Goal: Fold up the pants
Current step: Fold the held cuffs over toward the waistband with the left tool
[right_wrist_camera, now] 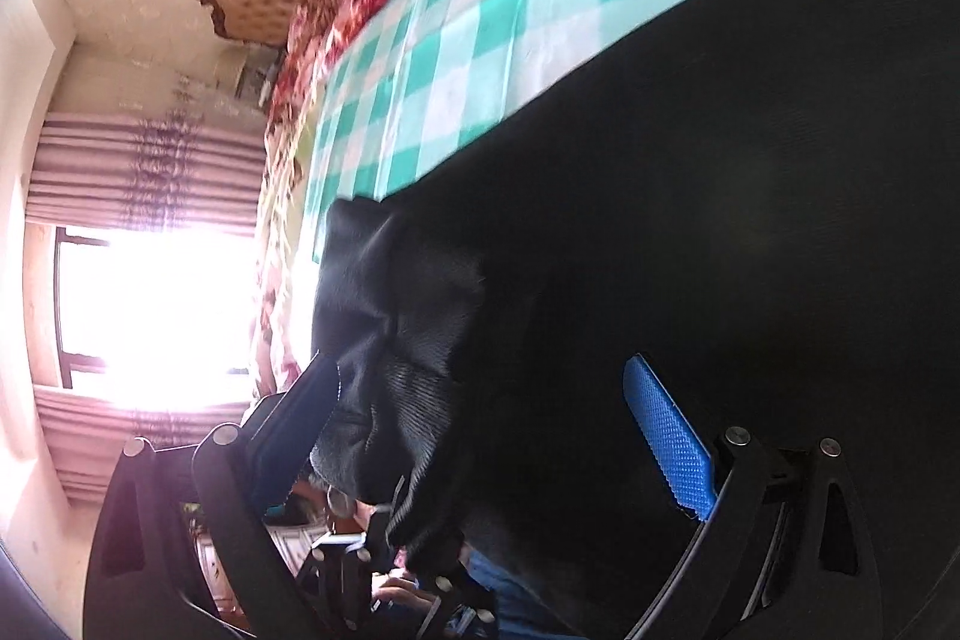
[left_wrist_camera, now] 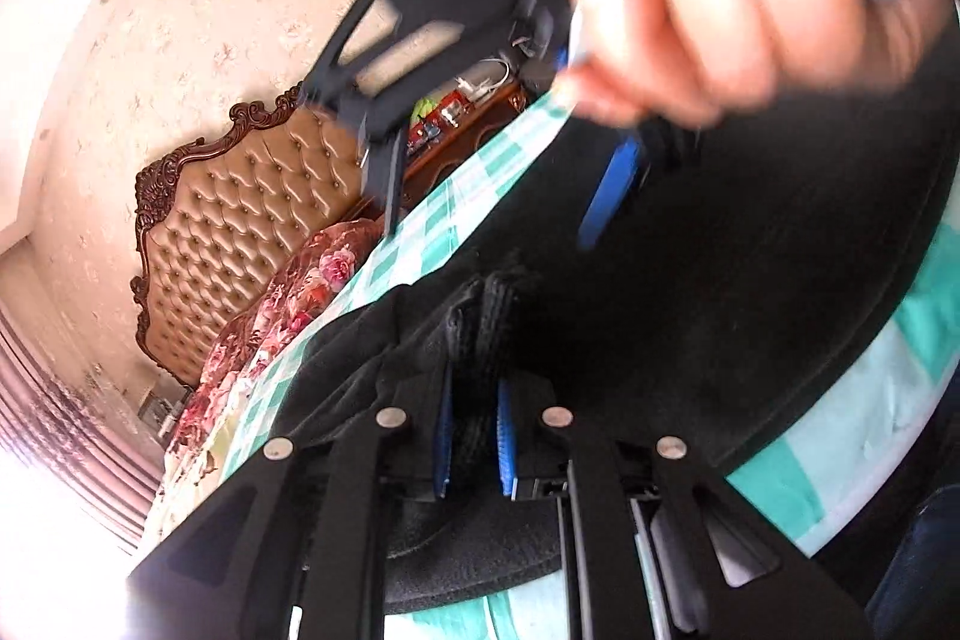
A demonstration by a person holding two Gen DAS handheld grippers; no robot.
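Note:
The black pants (left_wrist_camera: 720, 292) lie spread over a bed with a green and white checked sheet (left_wrist_camera: 456, 202). My left gripper (left_wrist_camera: 474, 382) is shut on a ribbed, bunched edge of the pants, pinched between its blue pads. Above it, a hand holds my right gripper (left_wrist_camera: 487, 232) with its jaws wide apart. In the right wrist view the right gripper (right_wrist_camera: 480, 370) stands open. A raised bunch of the pants (right_wrist_camera: 396, 340) sits between its fingers, against the left one. The blue pad (right_wrist_camera: 666, 436) on the right finger is bare.
A tufted tan headboard (left_wrist_camera: 252, 208) and a floral quilt (left_wrist_camera: 288, 304) are at the bed's far end. A wooden nightstand (left_wrist_camera: 456, 118) holds small items. A bright window with striped curtains (right_wrist_camera: 150, 304) is on the left. A hand (right_wrist_camera: 396, 595) shows at the bottom edge.

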